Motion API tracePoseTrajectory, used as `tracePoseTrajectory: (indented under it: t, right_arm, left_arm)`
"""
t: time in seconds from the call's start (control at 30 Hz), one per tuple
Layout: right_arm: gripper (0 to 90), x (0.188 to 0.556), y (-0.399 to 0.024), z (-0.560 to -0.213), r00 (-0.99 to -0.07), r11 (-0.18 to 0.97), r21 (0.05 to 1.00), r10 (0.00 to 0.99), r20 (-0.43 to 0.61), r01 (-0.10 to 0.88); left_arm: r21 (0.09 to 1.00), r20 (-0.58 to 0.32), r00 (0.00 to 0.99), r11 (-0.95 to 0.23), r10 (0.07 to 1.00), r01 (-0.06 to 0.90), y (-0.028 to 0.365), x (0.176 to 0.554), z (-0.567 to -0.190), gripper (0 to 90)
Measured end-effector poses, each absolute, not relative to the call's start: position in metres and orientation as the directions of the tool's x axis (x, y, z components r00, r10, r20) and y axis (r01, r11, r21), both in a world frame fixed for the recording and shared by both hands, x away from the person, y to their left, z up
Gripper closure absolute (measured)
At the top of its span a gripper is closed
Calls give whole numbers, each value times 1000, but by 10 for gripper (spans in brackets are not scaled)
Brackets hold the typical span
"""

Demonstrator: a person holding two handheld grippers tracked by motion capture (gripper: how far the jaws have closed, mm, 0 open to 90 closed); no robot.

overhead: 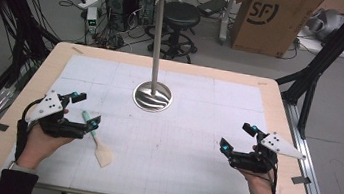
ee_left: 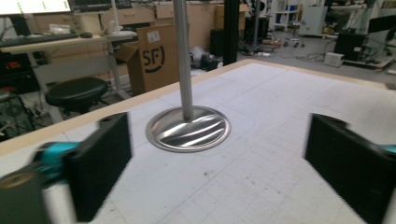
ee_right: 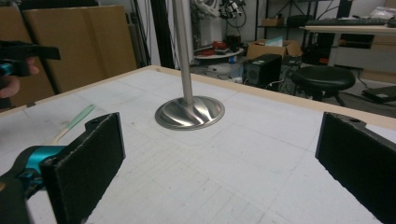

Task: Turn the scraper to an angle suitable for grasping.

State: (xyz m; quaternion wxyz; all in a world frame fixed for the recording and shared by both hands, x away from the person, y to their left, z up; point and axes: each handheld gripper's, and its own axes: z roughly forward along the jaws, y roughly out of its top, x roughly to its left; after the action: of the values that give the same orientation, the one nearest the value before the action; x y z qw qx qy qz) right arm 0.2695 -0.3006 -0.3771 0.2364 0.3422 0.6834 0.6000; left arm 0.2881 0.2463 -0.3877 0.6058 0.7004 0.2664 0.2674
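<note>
Diagonally, the spatula (overhead: 97, 141) lies handle toward the rack (overhead: 152, 96); both grippers gape empty.

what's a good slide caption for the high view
Two open hand-held grippers, left and right, flank a spatula before a steel stand.
</note>
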Motion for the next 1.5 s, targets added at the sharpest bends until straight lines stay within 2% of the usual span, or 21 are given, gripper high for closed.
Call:
tracePoseTrajectory:
  t: [0.03,0.07,0.1,0.13,0.17,0.2,0.23,0.3,0.4,0.43,0.5,0.6,0.77,0.9,1.03,1.07,1.2,1.5]
  right_arm:
    - [2,270,-301,-377,-654,46,982,751,87,184]
    - [2,270,-301,-378,-654,48,982,751,86,185]
    - [2,270,-302,-379,-651,46,981,753,91,190]
    - [2,270,-302,-379,-651,46,981,753,91,190]
    - [2,271,-302,-380,-650,46,980,755,93,194]
    - [2,271,-302,-380,-650,46,980,755,93,194]
    - [2,271,-301,-380,-648,48,980,756,91,192]
    - [2,272,-300,-380,-649,50,980,755,88,191]
    - [2,273,-299,-380,-651,53,980,754,86,190]
    - [2,274,-298,-380,-658,54,980,748,87,192]
    - [2,274,-296,-380,-668,57,981,739,85,187]
    - [2,275,-294,-381,-679,64,981,730,79,183]
    - [2,275,-292,-383,-680,72,979,729,78,190]
    - [2,277,-292,-384,-680,75,978,729,78,193]
    - [2,277,-290,-385,-682,78,977,727,80,198]
    - [2,277,-290,-385,-682,80,977,727,79,199]
    - [2,278,-288,-388,-685,87,975,724,80,206]
    - [3,278,-286,-389,-673,123,971,737,50,207]
  left_arm:
    - [992,59,726,-124,685,37,247,287,-388,223]
    - [992,54,737,-118,674,35,247,287,-388,286]
    - [993,40,750,-113,660,46,248,286,-388,412]
    - [991,35,749,-119,661,58,248,286,-389,412]
    - [989,34,747,-128,664,69,248,285,-389,545]
    - [988,32,742,-135,669,79,248,284,-389,545]
    - [986,22,740,-137,672,96,248,284,-390,655]
    - [983,16,740,-148,673,114,249,283,-391,759]
    - [978,76,721,-191,688,79,250,281,-395,783]
    - [973,78,722,-211,688,96,251,281,-398,842]
    - [966,69,719,-227,692,125,251,282,-401,890]
    - [951,54,692,-249,719,184,250,284,-403,898]
    - [941,53,661,-260,748,218,255,286,-407,899]
    - [928,58,626,-272,778,252,269,288,-415,899]
    - [914,14,588,-248,809,321,289,292,-425,898]
    - [914,14,588,-248,809,321,289,292,-425,898]
    - [867,-27,564,-261,825,424,286,298,-431,898]
    - [794,-44,522,-288,852,536,282,308,-443,897]
